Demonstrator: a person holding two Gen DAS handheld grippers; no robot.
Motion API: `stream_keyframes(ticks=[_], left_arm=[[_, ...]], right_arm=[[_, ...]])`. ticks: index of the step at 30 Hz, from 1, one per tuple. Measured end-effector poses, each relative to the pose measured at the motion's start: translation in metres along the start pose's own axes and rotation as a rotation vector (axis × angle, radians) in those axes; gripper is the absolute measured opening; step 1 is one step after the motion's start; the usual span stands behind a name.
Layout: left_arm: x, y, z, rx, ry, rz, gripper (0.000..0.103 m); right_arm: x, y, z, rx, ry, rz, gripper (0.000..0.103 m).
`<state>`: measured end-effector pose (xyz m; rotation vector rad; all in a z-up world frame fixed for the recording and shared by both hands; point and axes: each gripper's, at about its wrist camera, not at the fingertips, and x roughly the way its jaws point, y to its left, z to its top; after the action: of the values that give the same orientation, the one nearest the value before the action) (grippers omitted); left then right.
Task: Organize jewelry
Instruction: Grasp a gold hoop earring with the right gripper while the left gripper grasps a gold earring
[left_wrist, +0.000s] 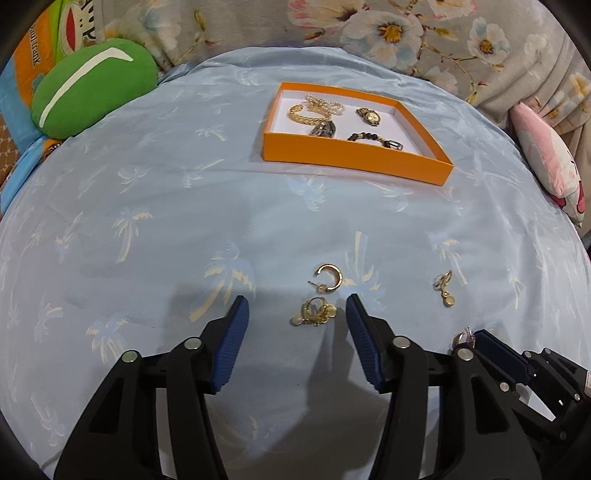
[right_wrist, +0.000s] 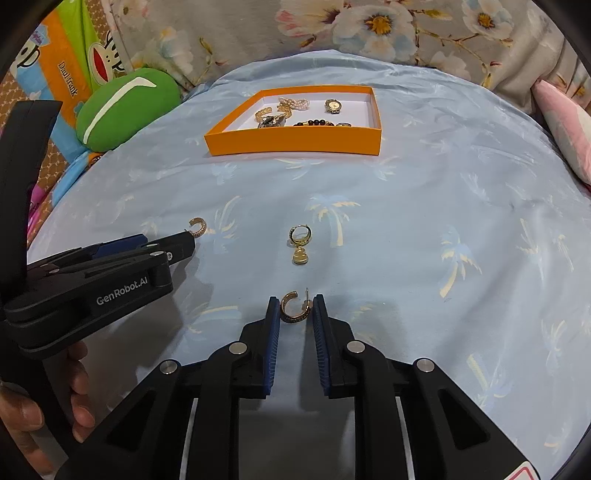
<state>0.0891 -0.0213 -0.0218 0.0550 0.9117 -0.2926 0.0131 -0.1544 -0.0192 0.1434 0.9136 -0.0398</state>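
On the pale blue palm-print sheet (left_wrist: 147, 221), my left gripper (left_wrist: 297, 306) stands open around a gold earring cluster with a pearl (left_wrist: 316, 313), its pads clear of it. A gold hoop earring (left_wrist: 328, 278) lies just beyond, and a gold drop earring (left_wrist: 445, 291) to the right. My right gripper (right_wrist: 295, 305) is shut on a second gold hoop earring (right_wrist: 293, 307) that rests on the sheet. The drop earring (right_wrist: 300, 243) lies ahead of it. The left gripper (right_wrist: 184, 242) reaches in from the left. Far back, the orange box (left_wrist: 354, 157) holds bracelets, pearls and a watch.
A green cushion (left_wrist: 92, 85) sits at the back left and a pink pillow (left_wrist: 546, 158) at the right edge. Floral fabric (left_wrist: 406, 33) rises behind the box. A person's hand (right_wrist: 77, 398) grips the left tool's handle.
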Motion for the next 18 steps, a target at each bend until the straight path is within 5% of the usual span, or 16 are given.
stream_keyframes(ticks=[3,9,18], left_arm=[[0.000,-0.003,0.000,0.020,-0.002,-0.005,0.024],[-0.003,-0.004,0.000,0.018,0.007,-0.040,0.011],[-0.021,0.001,0.010,-0.007,-0.027,-0.065,0.011]], right_arm=[[-0.001,-0.002,0.001,0.014,0.002,0.012,0.017],[-0.004,-0.008,0.003,0.036,-0.004,0.020,0.017],[-0.014,-0.022,0.018,0.068,-0.040,0.027,0.016]])
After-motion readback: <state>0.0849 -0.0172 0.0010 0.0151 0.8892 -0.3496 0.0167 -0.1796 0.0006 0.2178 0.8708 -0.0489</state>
